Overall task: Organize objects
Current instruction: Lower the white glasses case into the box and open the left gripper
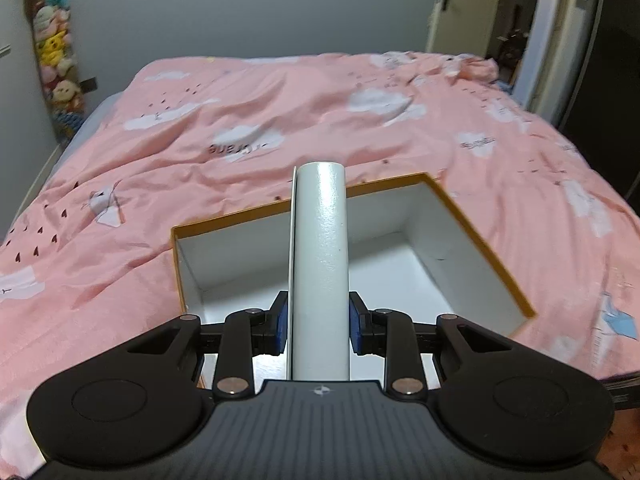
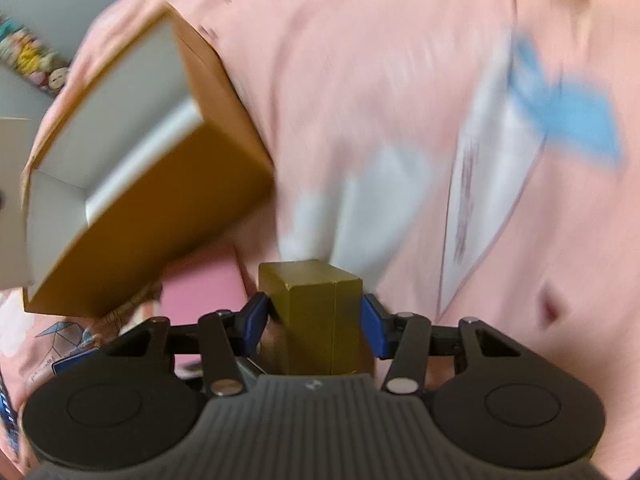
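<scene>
Pink bedspread (image 1: 400, 128); only right view shows gold block (image 2: 316, 312).

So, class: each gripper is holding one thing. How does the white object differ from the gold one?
The white object in the left gripper is pale, slim and long, reaching well past the pads; the gold block in the right gripper is dark gold, squat and short. The white object has a rounded face; the gold block has flat faces and sharp edges. The white object hangs over the open box; the gold block sits beside it. Both are clamped between blue pads.
</scene>
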`<state>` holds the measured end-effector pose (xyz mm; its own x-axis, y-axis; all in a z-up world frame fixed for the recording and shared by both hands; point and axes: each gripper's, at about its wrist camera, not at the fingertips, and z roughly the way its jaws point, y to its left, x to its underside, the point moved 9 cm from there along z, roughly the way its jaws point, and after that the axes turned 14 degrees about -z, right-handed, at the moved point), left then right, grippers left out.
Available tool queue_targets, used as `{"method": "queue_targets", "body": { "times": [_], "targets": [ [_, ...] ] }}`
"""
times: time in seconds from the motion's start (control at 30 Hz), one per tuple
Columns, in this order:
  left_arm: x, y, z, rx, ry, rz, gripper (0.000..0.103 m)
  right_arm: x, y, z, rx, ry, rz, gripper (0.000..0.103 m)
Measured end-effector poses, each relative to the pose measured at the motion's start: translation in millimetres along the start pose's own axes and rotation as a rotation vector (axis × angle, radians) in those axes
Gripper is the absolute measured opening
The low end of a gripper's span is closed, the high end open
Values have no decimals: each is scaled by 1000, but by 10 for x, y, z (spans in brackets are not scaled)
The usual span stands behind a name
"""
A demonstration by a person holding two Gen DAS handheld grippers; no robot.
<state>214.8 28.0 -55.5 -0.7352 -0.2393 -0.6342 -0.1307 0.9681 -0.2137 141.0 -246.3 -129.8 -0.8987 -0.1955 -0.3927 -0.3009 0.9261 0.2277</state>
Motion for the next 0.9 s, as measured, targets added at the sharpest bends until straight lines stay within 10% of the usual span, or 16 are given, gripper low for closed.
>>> {"method": "queue_targets", "body": {
  "times": [0.43,0.9],
  "targets": [
    [267,-33,689,-287,83,192,33,-1086,1001,-652,-138,-306,-294,53],
    [531,84,1082,-459,173,335,33,-1383,1342,428,-103,-124,-403,53]
  ]
}}
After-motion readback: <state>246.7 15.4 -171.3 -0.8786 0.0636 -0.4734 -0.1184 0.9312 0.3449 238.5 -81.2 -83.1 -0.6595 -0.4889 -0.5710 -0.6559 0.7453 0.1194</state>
